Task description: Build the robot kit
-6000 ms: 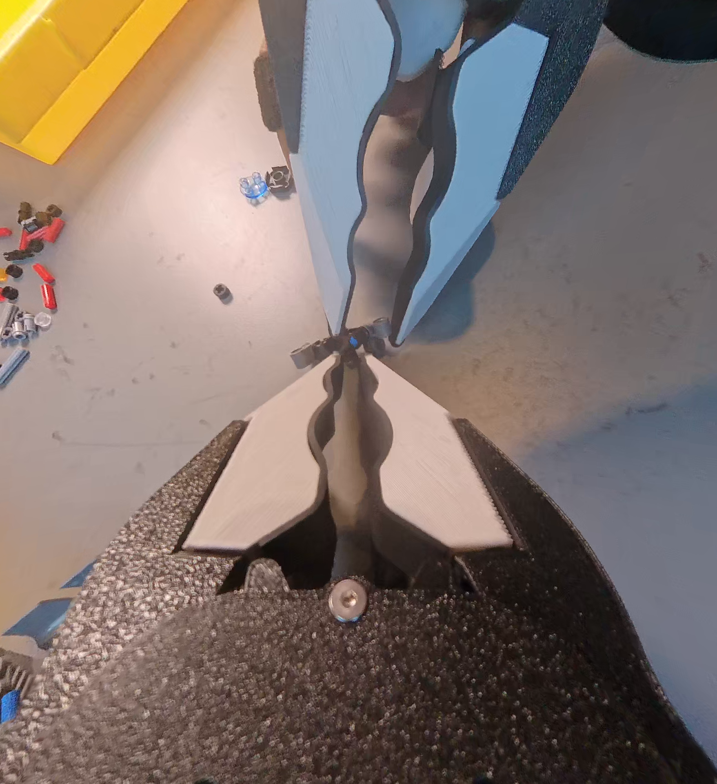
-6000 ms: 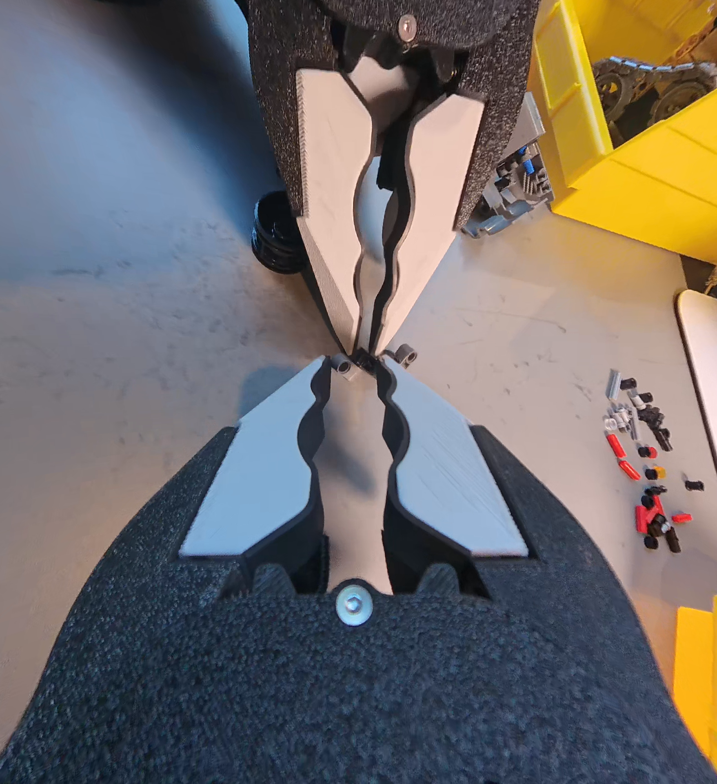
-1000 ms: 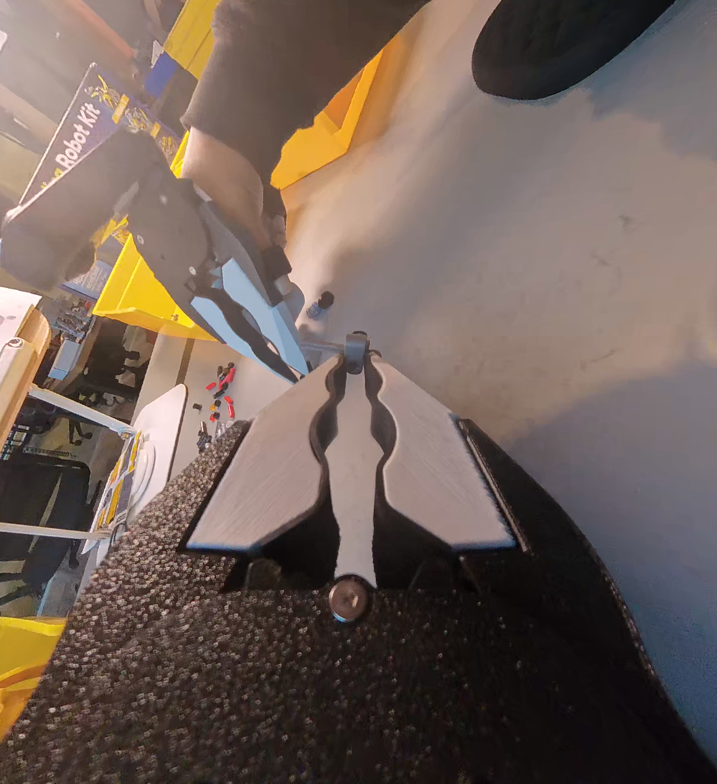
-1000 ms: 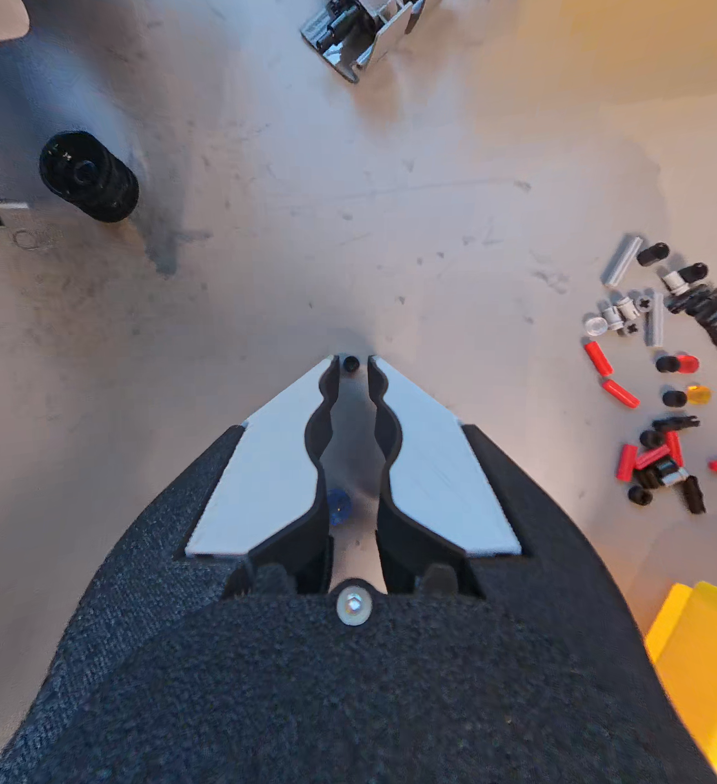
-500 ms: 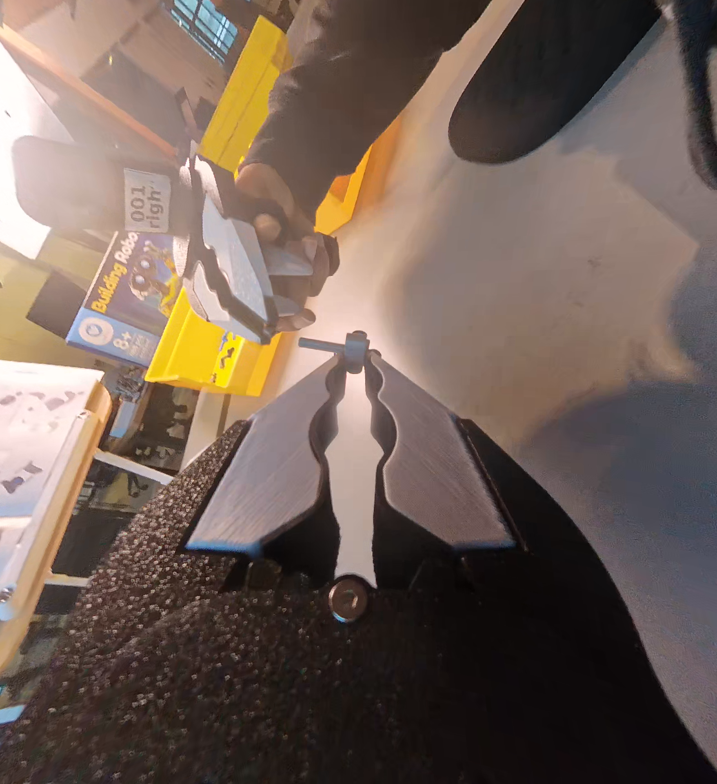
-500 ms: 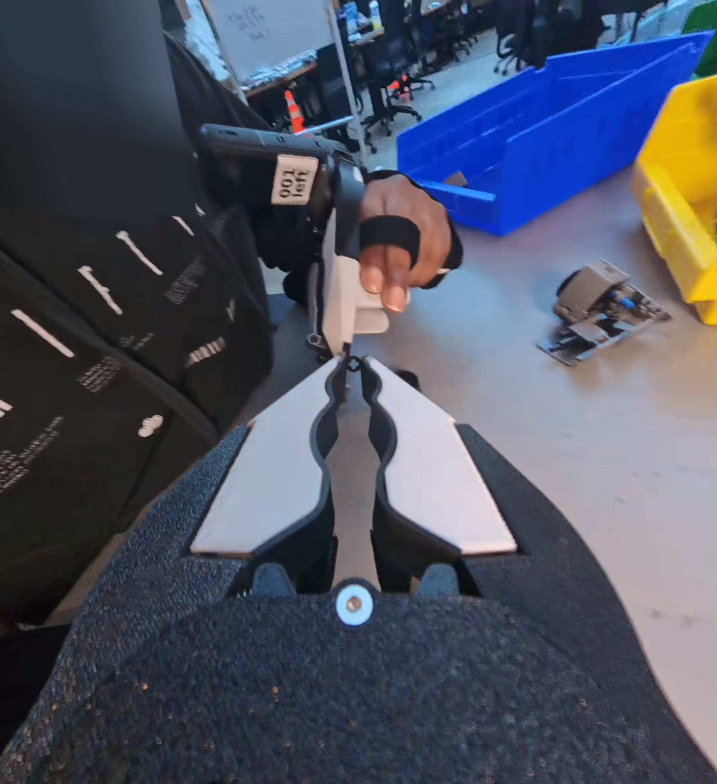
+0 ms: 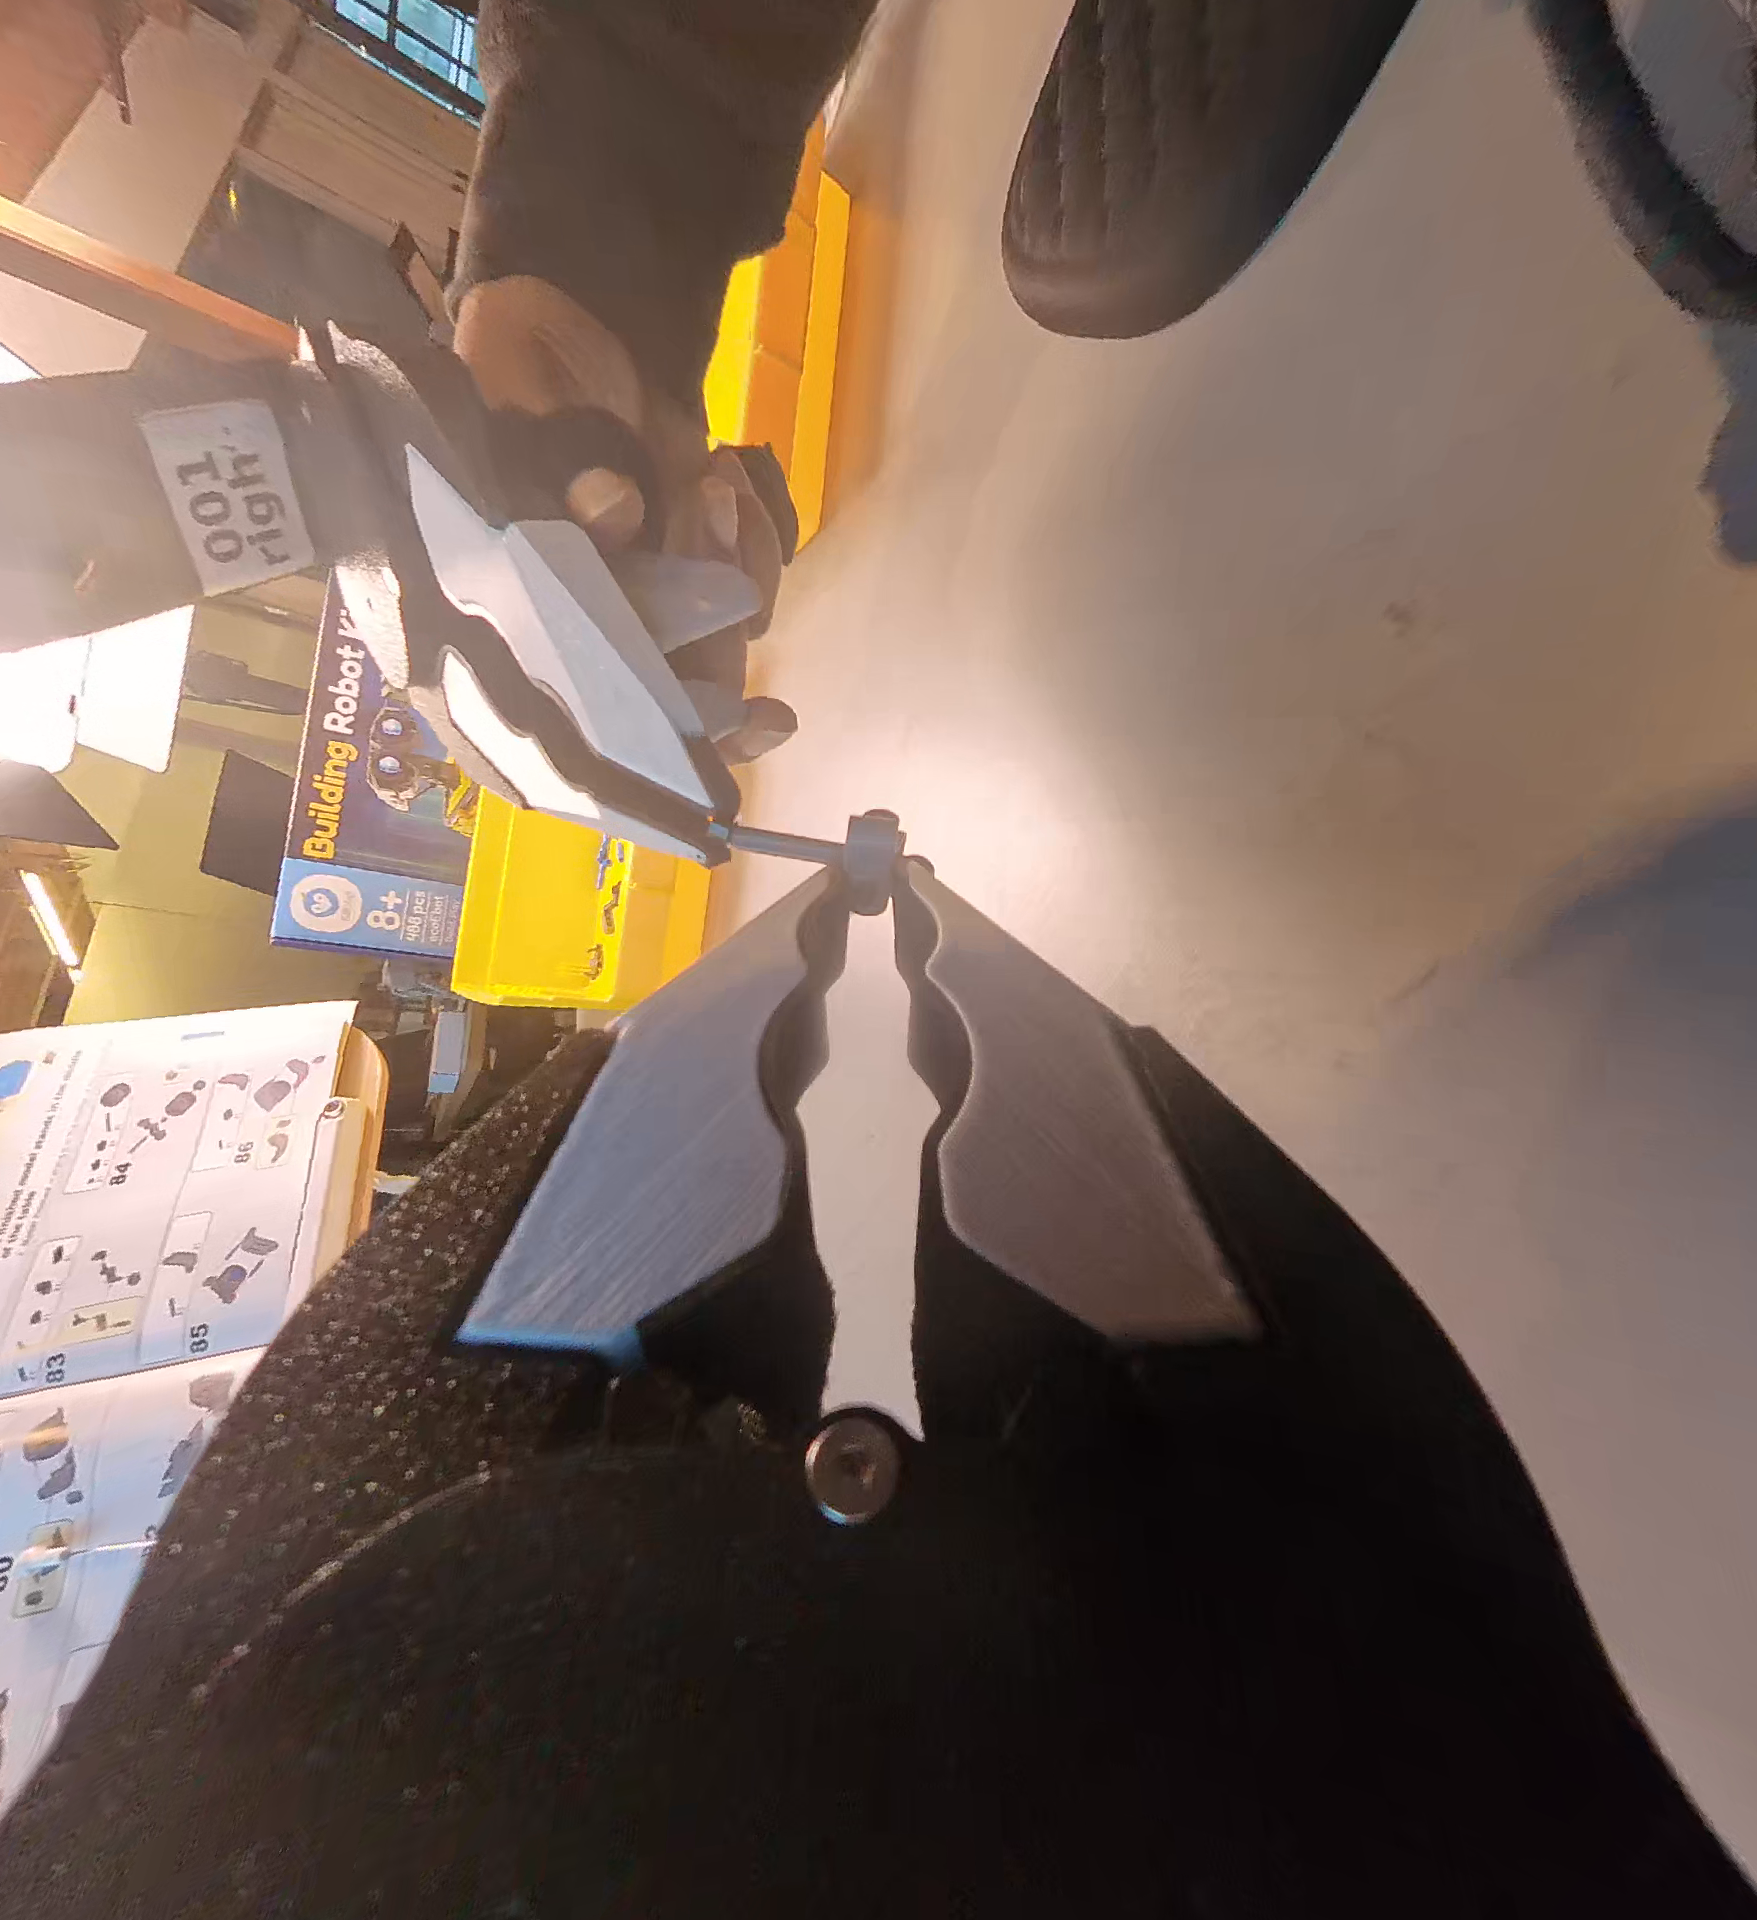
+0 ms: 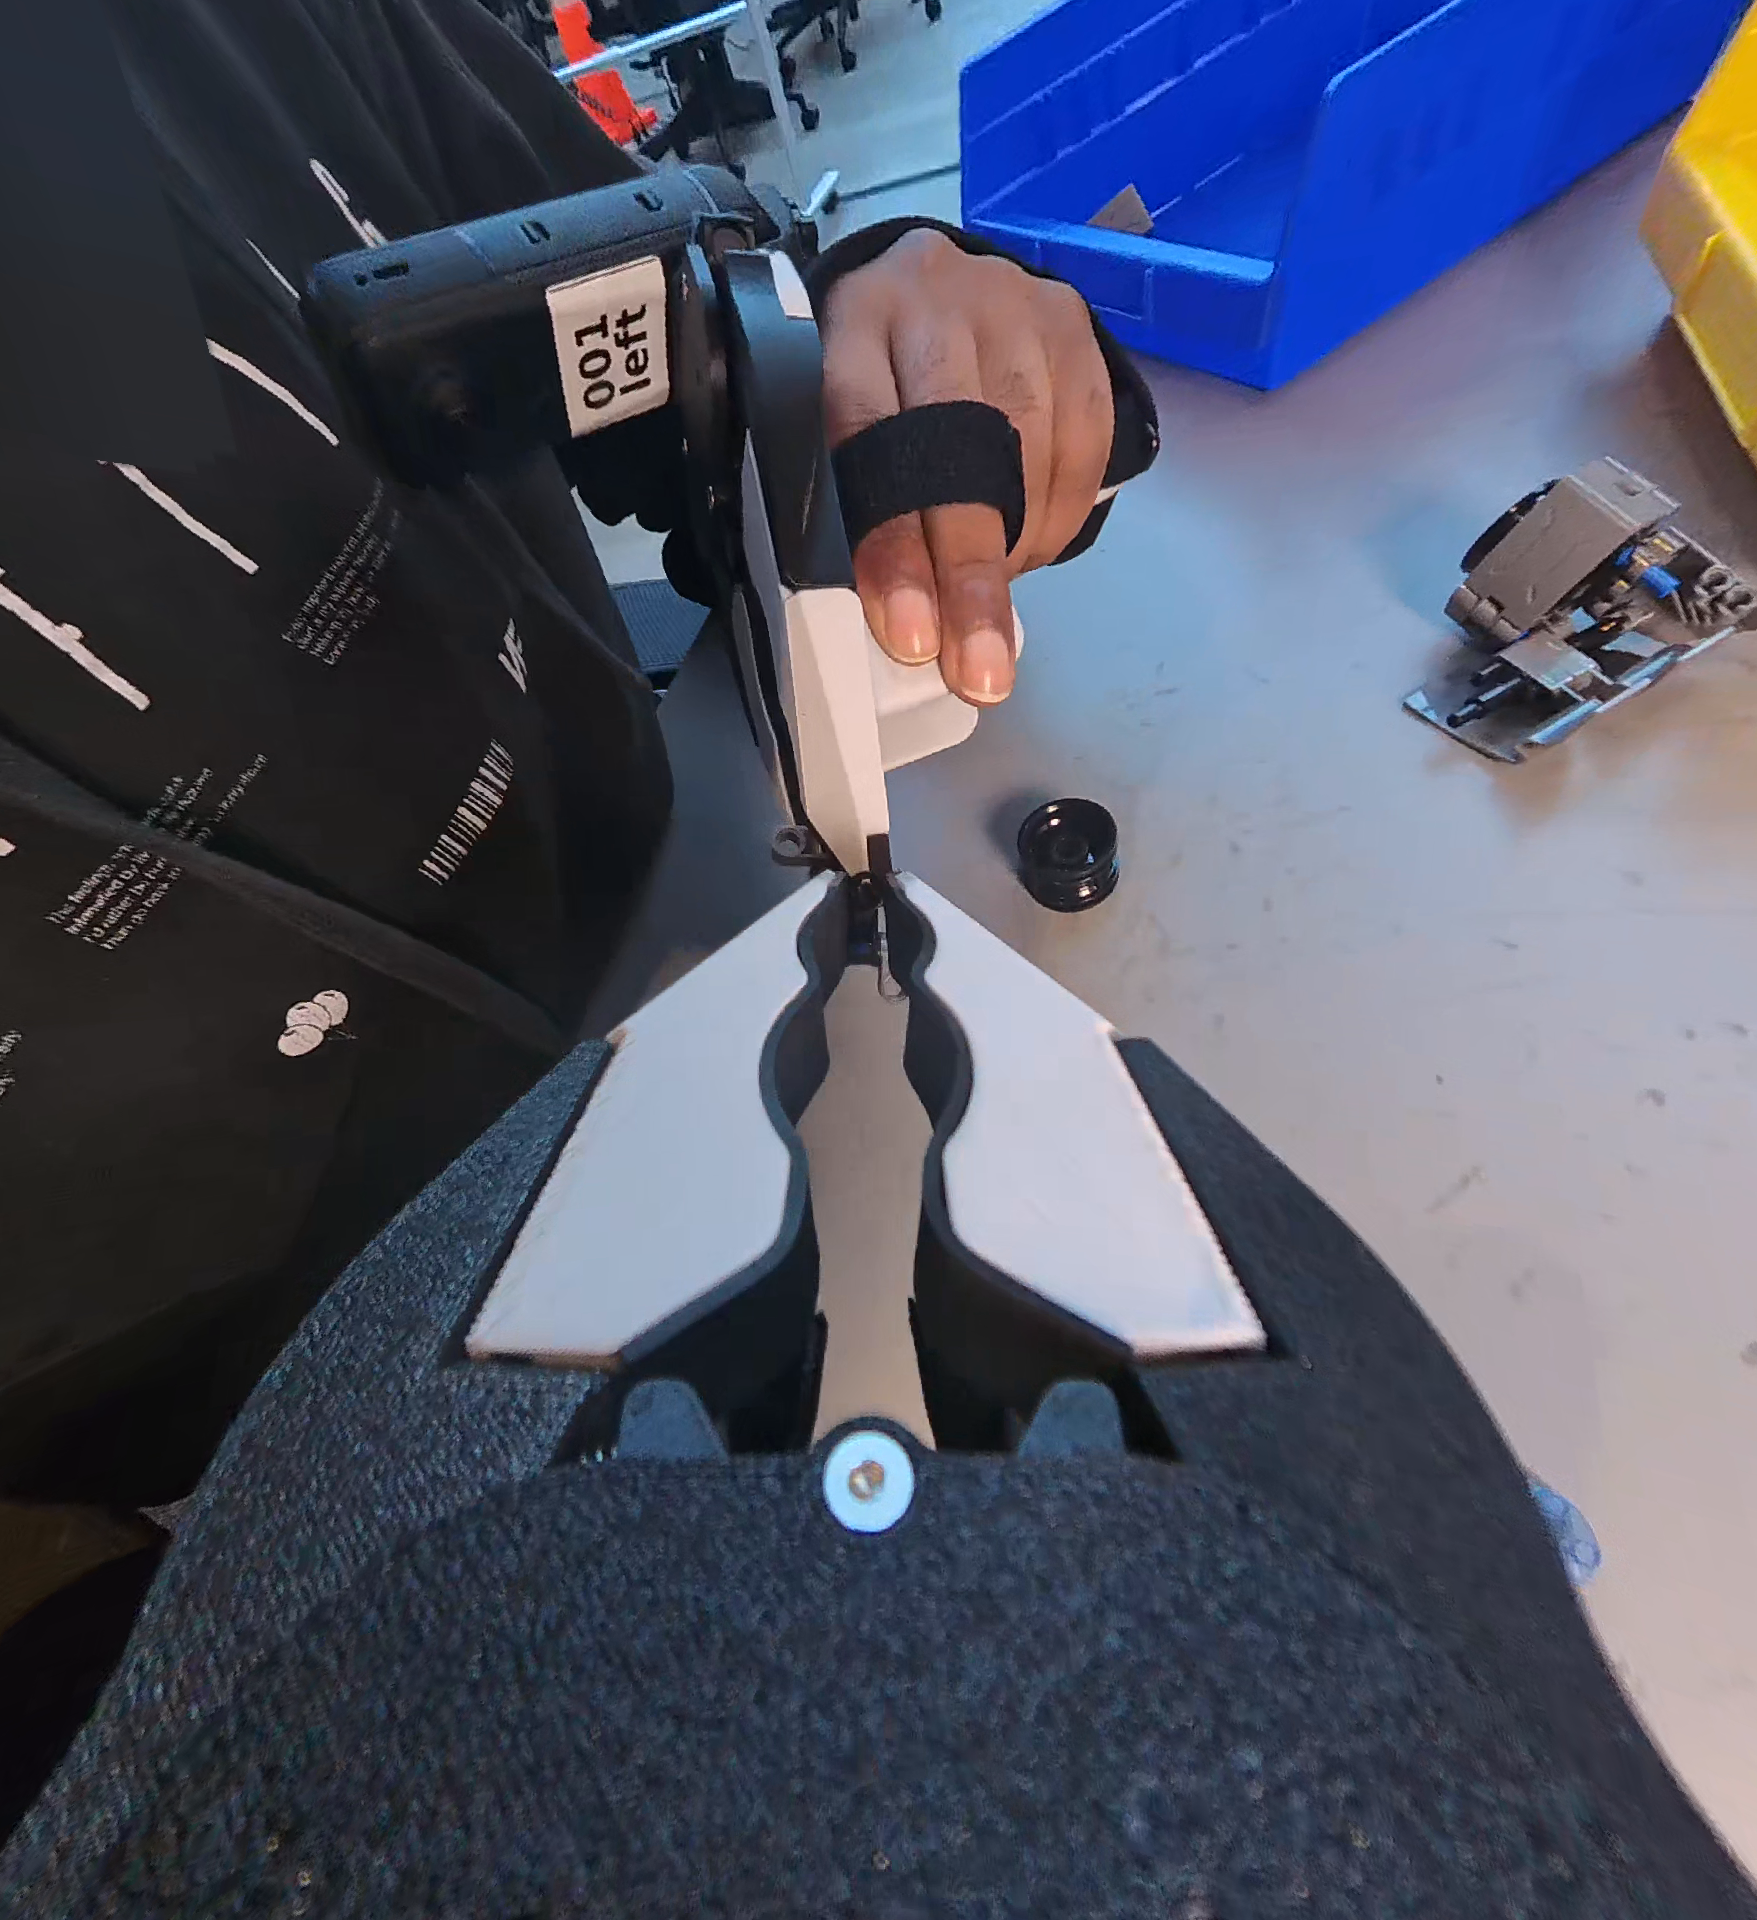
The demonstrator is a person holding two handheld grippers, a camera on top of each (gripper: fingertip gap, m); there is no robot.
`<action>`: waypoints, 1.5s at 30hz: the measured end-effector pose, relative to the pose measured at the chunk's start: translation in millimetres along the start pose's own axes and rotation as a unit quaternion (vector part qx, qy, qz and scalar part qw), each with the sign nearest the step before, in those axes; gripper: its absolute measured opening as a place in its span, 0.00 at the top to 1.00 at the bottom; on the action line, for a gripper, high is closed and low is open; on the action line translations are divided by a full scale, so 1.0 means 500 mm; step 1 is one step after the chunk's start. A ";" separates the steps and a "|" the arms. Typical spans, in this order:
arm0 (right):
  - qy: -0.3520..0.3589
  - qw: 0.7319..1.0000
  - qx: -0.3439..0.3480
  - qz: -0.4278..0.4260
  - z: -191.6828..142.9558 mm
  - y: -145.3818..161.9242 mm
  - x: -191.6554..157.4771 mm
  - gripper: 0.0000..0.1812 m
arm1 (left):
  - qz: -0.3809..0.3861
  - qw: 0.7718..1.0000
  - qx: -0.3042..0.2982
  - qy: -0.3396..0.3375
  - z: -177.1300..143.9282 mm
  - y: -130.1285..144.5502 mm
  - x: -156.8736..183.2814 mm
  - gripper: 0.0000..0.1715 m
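Raised off the table (image 8: 1373, 1039), both tongs (image 7: 869, 883) (image 8: 869, 883) pinch one small axle piece (image 7: 869, 852)

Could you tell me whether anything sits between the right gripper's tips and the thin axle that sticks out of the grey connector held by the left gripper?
Nothing visible does. The right gripper already has its tips at the free end of the thin axle, which runs to the grey connector pinched by the left gripper, above the bare table.
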State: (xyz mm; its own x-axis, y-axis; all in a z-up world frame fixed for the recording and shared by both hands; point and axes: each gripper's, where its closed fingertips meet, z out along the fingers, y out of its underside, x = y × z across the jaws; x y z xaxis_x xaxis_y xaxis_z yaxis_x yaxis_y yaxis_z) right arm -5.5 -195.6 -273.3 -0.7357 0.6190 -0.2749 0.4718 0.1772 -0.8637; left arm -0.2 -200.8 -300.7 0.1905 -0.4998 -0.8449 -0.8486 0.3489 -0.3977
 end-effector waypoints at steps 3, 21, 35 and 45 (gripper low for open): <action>0.008 1.000 -0.003 0.007 0.000 0.000 -0.001 0.96 | 0.011 1.000 -0.008 -0.005 0.001 0.000 0.000 0.96; 0.025 0.987 -0.003 0.159 0.021 0.053 0.011 0.96 | 0.035 0.998 -0.037 0.037 0.017 0.017 0.046 0.96; -0.029 0.972 -0.150 0.180 0.023 0.096 -0.047 0.97 | 0.024 0.993 0.004 0.114 0.027 -0.039 0.087 0.96; -0.142 0.950 -0.163 0.225 0.031 0.099 -0.116 0.97 | -0.071 0.975 0.080 0.195 0.002 -0.102 0.108 0.97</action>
State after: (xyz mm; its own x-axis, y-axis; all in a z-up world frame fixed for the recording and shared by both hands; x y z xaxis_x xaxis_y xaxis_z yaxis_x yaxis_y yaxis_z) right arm 52.7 -234.6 -306.7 -0.5044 0.4648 -0.7277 0.8604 0.1999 -0.4687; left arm 53.8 -244.7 -326.2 0.0710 -0.8051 -0.5889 -0.7334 0.3580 -0.5778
